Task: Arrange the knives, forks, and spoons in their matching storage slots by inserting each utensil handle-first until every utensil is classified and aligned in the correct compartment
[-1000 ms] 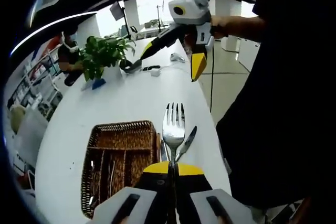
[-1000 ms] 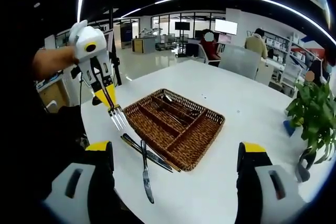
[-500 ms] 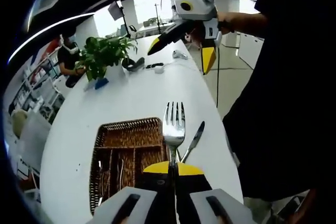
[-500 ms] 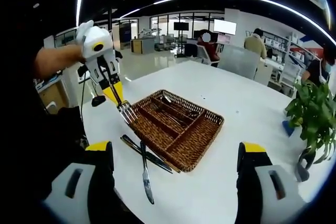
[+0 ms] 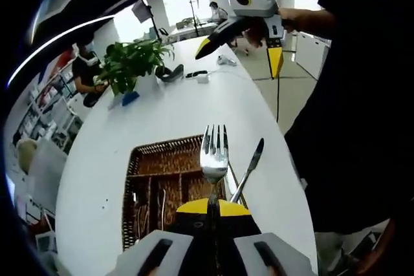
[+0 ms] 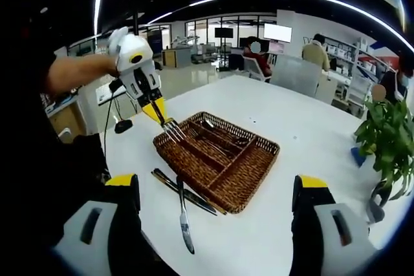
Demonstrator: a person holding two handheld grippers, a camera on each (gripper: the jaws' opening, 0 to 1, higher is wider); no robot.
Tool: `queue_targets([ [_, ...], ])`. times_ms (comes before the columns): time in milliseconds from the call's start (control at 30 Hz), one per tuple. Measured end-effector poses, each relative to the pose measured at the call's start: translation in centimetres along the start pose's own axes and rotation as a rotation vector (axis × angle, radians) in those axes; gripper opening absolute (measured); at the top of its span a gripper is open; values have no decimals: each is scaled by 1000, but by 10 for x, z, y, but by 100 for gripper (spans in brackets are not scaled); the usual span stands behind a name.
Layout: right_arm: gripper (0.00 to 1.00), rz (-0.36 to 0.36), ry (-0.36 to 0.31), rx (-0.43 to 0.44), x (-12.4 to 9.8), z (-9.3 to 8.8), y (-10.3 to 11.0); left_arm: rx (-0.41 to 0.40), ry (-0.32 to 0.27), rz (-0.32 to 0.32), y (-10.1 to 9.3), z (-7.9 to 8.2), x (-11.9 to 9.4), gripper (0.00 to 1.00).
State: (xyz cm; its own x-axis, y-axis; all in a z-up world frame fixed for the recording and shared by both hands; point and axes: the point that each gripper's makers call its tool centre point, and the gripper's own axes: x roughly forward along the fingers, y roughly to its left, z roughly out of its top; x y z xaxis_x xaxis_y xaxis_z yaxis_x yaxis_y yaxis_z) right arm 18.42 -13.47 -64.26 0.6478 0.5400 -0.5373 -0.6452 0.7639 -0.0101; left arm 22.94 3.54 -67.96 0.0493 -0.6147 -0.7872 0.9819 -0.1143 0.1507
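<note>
Left claw (image 5: 213,206): my jaws clamped on fork (image 5: 214,150), tines up, over the tray.
Right claw (image 6: 220,189): mine, jaws wide, holding nothing.
Wicker tray (image 6: 257,159): cutlery inside; types unclear.
Table (image 6: 304,127): knives (image 6: 184,214) beside tray.

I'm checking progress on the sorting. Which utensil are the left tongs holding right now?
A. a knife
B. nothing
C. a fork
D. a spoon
C: the left tongs are shut on a fork, its tines pointing away from them above the wicker tray; the right gripper view shows the same fork held over the tray's near corner.
</note>
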Motion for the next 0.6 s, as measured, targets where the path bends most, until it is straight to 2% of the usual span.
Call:
queue_targets([
  [167,99,-13,0,10,-1,-1,-3,-7,3,37,20,-7,1,0],
  [333,99,-24,-3,17,-1,0,-4,-10,13,39,39,-17,2,0],
  [600,99,-41,-15,41,-4,2,-8,5,32,39,65,-21,2,0],
])
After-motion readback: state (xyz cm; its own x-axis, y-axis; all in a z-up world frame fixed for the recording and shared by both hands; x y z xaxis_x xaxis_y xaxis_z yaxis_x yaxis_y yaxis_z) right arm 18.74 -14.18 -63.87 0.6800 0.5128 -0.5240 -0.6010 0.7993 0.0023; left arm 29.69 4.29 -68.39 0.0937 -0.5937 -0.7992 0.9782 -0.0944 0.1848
